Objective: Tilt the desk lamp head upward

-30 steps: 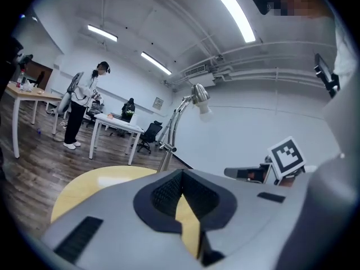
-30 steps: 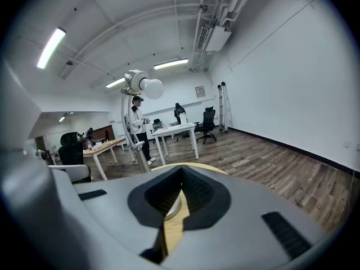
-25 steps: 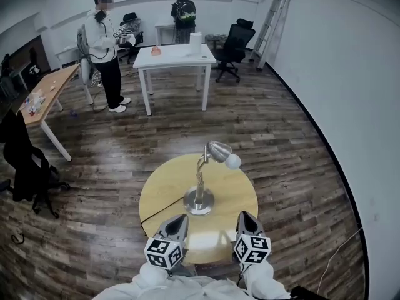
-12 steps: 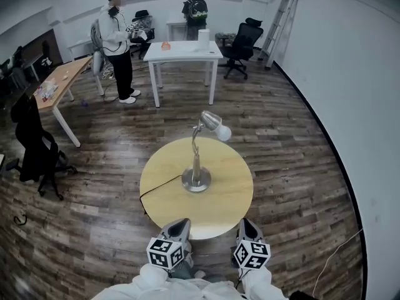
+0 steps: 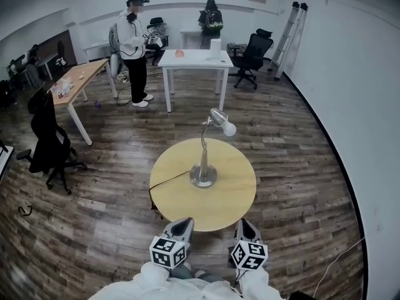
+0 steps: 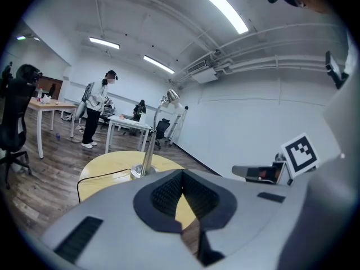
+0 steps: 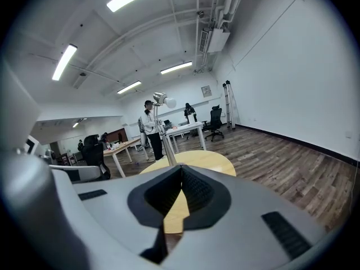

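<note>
Pulled back: left claw (image 5: pixel 184 222) and right claw (image 5: pixel 245 224) both pinched shut, empty, now off the table (image 5: pixel 175 195) edge, not over it as before. Well apart from the lamp (image 5: pixel 204 162) mid-table, head (image 5: pixel 218 117) tipped down. Must move close again to lift it.

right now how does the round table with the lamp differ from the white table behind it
Shape: the round table has a circular top; the white table is rectangular. Colour: the round table is pale yellow wood, the white table plain white. Load: the round table carries the desk lamp and its cord; the white table holds a white cylinder and a small orange thing. Both stand on the wooden floor.
</note>
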A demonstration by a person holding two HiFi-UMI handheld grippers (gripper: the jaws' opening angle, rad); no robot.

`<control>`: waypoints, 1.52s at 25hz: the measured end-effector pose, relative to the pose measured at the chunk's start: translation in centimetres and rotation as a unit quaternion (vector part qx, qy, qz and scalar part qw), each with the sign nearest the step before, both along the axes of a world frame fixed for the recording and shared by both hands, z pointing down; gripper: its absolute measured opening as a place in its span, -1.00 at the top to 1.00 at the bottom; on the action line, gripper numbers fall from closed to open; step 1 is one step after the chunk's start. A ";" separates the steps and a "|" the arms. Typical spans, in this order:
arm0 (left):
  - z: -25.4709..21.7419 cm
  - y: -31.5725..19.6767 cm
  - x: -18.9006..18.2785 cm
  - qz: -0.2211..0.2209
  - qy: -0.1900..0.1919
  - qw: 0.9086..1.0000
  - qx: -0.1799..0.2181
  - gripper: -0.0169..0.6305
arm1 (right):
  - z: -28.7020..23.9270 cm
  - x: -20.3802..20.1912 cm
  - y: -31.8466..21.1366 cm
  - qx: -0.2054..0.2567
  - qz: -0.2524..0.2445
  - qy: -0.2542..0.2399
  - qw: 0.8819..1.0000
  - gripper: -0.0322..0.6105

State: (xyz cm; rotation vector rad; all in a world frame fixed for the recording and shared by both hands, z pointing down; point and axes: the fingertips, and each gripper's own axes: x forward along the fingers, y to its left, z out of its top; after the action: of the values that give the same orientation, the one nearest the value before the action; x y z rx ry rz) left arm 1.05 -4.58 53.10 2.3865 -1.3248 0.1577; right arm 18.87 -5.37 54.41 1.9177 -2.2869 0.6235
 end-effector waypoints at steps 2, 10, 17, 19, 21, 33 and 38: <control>-0.4 0.0 0.0 0.004 -0.001 1.000 0.006 0.94 | -0.4 -0.7 -0.1 0.004 -0.004 0.004 1.000 0.86; -0.5 1.7 -0.9 0.021 0.006 1.000 0.009 0.94 | -1.8 -5.0 1.2 0.038 -0.019 0.021 0.999 0.86; -0.3 2.1 -1.6 0.032 0.007 0.999 0.014 0.94 | -1.9 -6.4 2.3 0.050 -0.019 0.065 0.996 0.86; -0.2 2.3 -1.6 0.035 0.002 0.999 0.019 0.94 | -1.8 -6.5 2.4 0.051 -0.018 0.067 0.996 0.86; -0.1 2.4 -1.8 0.038 -0.006 0.999 0.023 0.94 | -1.8 -6.7 2.5 0.051 -0.016 0.071 0.996 0.86; 0.0 2.4 -1.9 0.055 -0.010 0.998 0.019 0.94 | -2.0 -6.3 2.8 0.048 -0.001 0.082 0.995 0.86; -0.1 2.5 -1.9 0.056 -0.012 0.998 0.023 0.94 | -1.7 -6.1 3.1 0.044 0.000 0.085 0.995 0.86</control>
State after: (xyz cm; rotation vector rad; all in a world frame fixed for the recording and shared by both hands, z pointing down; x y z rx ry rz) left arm -0.85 -2.05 53.00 2.5067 -1.2175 0.1902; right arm 12.75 -2.29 52.68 1.9267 -2.2421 0.3508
